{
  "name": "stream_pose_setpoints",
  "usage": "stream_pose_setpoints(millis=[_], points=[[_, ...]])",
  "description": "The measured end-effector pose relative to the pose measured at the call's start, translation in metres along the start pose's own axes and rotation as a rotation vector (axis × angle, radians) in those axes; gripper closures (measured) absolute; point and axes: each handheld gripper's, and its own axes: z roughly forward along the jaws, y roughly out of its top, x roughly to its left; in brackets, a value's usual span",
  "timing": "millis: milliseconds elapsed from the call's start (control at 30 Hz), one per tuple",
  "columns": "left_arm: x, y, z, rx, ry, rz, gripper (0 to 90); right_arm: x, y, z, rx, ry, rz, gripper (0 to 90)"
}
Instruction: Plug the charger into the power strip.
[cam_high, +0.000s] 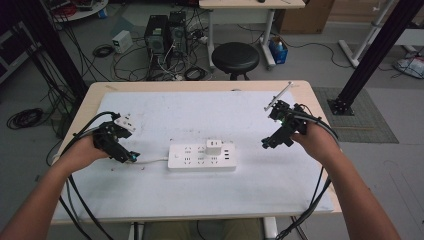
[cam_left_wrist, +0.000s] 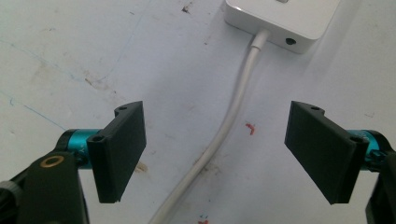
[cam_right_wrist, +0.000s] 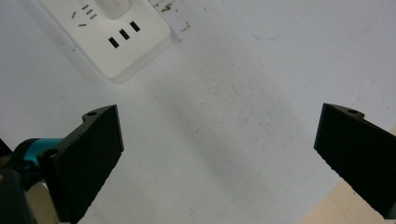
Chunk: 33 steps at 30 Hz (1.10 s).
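A white power strip (cam_high: 201, 156) lies in the middle of the white mat, with a small white charger (cam_high: 214, 148) plugged into its top. Its white cable (cam_high: 150, 162) runs left toward my left gripper (cam_high: 131, 156). In the left gripper view that cable (cam_left_wrist: 223, 135) passes on the mat between the open jaws, untouched, and the power strip's end (cam_left_wrist: 280, 21) is just ahead. My right gripper (cam_high: 269, 142) hovers to the right of the strip, open and empty. The right gripper view has the power strip's USB corner (cam_right_wrist: 126, 42) at upper left.
The white mat (cam_high: 165, 112) covers most of the wooden table (cam_high: 302, 92), whose bare edge shows past the right jaw (cam_right_wrist: 327, 210). A small white block (cam_high: 125, 122) lies behind the left hand. Beyond the table stand a black stool (cam_high: 235, 57), computer towers and cables on the floor.
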Motion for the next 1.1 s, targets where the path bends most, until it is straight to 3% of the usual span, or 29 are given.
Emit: stream_pose_setpoints(millis=[200,1100], points=[[0.001,0.0,-0.003,0.005,0.006,0.006,20.6,0.001,-0.007,0.004,0.009,-0.017,0.029,0.7],[-0.004,0.003,-0.002,0.006,0.011,0.003,20.6,0.003,-0.025,0.015,0.016,-0.013,0.059,0.7]])
